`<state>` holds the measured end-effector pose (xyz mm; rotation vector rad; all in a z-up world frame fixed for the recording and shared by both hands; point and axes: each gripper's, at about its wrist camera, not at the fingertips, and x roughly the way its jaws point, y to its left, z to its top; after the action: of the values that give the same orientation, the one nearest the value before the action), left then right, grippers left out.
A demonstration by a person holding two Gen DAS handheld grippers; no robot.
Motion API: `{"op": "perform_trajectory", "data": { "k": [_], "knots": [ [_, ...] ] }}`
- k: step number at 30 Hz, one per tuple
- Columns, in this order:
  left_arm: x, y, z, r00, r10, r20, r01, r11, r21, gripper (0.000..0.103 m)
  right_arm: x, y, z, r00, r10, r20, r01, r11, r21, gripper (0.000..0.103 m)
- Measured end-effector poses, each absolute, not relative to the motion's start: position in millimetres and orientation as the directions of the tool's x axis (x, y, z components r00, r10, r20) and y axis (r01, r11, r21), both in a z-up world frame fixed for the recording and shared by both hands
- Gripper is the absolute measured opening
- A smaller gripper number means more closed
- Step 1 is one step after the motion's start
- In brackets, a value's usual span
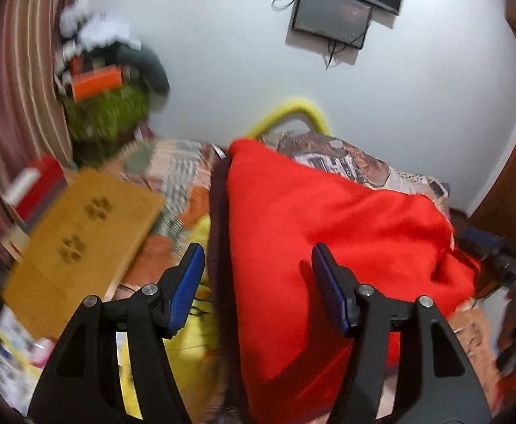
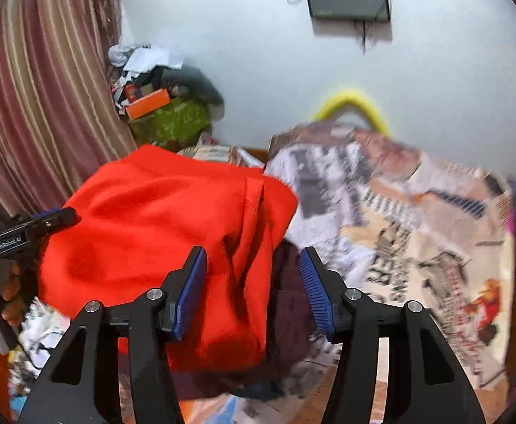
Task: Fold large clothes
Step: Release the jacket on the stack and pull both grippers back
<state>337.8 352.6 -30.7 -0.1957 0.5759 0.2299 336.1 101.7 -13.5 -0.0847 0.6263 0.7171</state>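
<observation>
Blue-padded left claw and right claw both stood open, gripping nothing, just above the red garment. Beyond them it lay mounded on the patterned bedspread, over a dark cloth. Risk: a pinch could snag that dark layer or the bedspread, dragging everything askew.

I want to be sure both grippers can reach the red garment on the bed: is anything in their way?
Nothing visible is. The red garment lies directly ahead of the open left gripper and the open right gripper, with no object in between. The brown cardboard sheet lies off to the left of the garment.
</observation>
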Motion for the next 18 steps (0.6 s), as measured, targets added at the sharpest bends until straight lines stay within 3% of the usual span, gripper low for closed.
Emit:
{"op": "perform_trajectory", "data": {
  "k": [7, 18],
  "knots": [
    [244, 290, 21, 0.896, 0.21, -0.391, -0.236, 0.972, -0.02, 0.062, 252, 63, 42, 0.66, 0.644, -0.388, -0.669, 0.738, 0.088, 0.051],
    [72, 166, 70, 0.971, 0.24, 0.012, -0.24, 0.968, 0.076, 0.062, 88, -1, 94, 0.693, 0.72, -0.048, -0.719, 0.694, 0.038, 0.051]
  ]
}}
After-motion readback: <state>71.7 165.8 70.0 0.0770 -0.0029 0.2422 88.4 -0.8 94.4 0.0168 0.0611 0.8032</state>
